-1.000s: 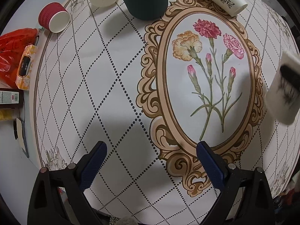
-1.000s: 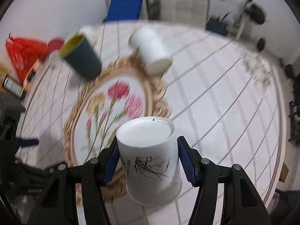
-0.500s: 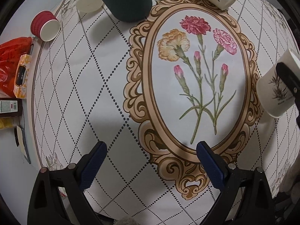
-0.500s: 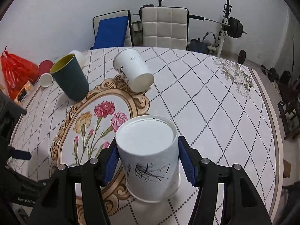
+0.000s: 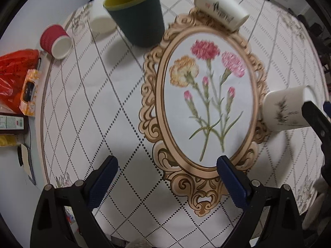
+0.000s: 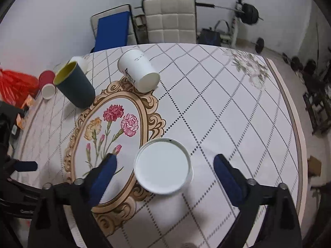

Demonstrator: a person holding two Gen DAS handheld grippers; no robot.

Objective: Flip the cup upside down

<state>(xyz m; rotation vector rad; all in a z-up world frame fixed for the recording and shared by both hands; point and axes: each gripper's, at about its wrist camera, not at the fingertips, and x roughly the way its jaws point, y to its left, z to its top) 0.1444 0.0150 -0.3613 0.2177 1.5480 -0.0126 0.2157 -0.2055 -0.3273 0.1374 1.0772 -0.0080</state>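
Note:
A white paper cup with a black ink plant print (image 6: pixel 163 166) stands upside down on the table, its flat base up, at the right rim of the oval flower frame. My right gripper (image 6: pixel 164 174) is open, its blue pads apart on either side of the cup and not touching it. The same cup shows in the left wrist view (image 5: pixel 287 109) at the right edge. My left gripper (image 5: pixel 169 183) is open and empty above the near part of the table.
A dark green cup with yellow inside (image 6: pixel 74 84) stands upright. A white cup (image 6: pixel 139 70) stands upside down at the frame's top. A red cup (image 5: pixel 55 41) and a small white cup (image 5: pixel 101 16) sit far left. Red bag (image 5: pixel 14 76) lies off the table's left edge.
My right gripper has opened and let go of the white cup, which now stands upside down on the table. The left gripper has tilted up, showing more of the far cups.

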